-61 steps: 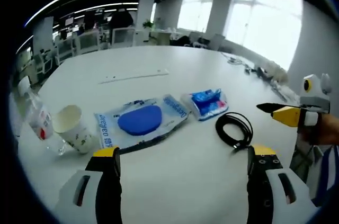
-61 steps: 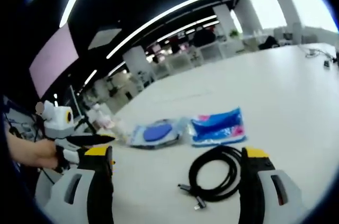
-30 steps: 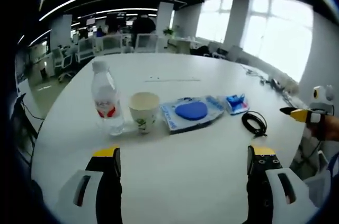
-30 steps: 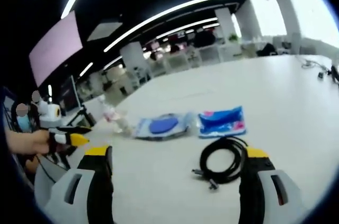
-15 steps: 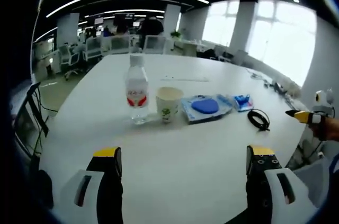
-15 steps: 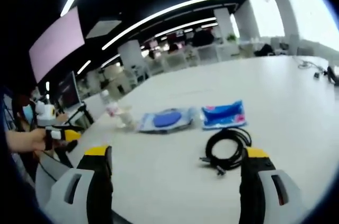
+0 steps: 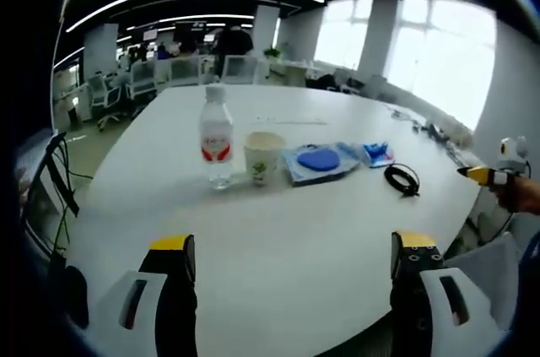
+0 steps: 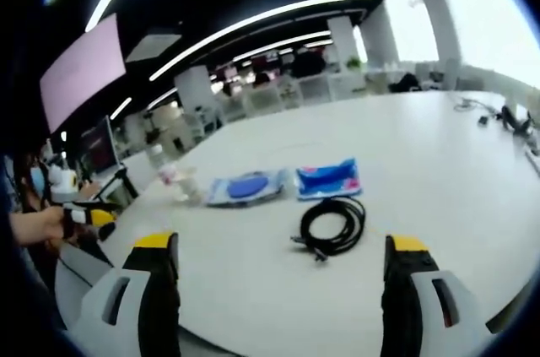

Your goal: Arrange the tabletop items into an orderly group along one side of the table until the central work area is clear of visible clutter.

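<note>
Coiled black cable (image 8: 331, 225) lying just ahead of right gripper (image 8: 283, 277), jaws spread and empty, nearer than spread, empty left gripper (image 7: 287, 281).

left gripper (image 7: 287, 268): white jaws, yellow caps, black pads | right gripper (image 8: 283, 268): same build

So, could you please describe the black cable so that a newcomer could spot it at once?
On the large white table, a row of items starts with a water bottle. The coiled black cable lies at the other end, beside the blue packet; it is the row's one black, looped thing.
</note>
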`<state>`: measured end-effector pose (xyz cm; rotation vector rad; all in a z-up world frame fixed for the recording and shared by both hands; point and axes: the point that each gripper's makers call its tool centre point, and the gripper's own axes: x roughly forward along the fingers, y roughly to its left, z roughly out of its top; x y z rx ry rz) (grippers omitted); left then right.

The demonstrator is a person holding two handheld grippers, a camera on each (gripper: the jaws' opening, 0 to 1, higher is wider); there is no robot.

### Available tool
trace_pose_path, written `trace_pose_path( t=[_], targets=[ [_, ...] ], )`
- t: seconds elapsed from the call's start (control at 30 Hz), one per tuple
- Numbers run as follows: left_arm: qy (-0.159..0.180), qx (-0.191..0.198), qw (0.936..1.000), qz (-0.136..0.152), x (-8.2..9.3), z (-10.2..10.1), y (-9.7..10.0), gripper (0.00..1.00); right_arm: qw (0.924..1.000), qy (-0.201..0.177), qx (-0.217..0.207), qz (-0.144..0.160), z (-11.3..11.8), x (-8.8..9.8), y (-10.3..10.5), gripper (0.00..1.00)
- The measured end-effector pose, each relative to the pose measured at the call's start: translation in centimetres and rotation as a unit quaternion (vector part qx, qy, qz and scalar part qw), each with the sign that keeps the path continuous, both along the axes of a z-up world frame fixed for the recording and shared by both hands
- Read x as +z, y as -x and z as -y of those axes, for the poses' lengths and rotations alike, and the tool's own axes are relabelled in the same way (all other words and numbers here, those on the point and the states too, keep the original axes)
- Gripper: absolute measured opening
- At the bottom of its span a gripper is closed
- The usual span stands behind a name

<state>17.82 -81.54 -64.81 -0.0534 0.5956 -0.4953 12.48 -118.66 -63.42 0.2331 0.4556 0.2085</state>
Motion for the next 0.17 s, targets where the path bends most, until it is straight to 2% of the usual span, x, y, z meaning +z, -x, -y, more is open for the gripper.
trace_pose_path(
  t=[0.17],
  targets=[
    [0.011, 0.010, 0.9998, -0.010, 0.17, 0.49, 0.91, 0.94, 1.0000, 0.003, 0.007, -0.002, 1.01, 0.25, 0.37, 0.99]
  ],
)
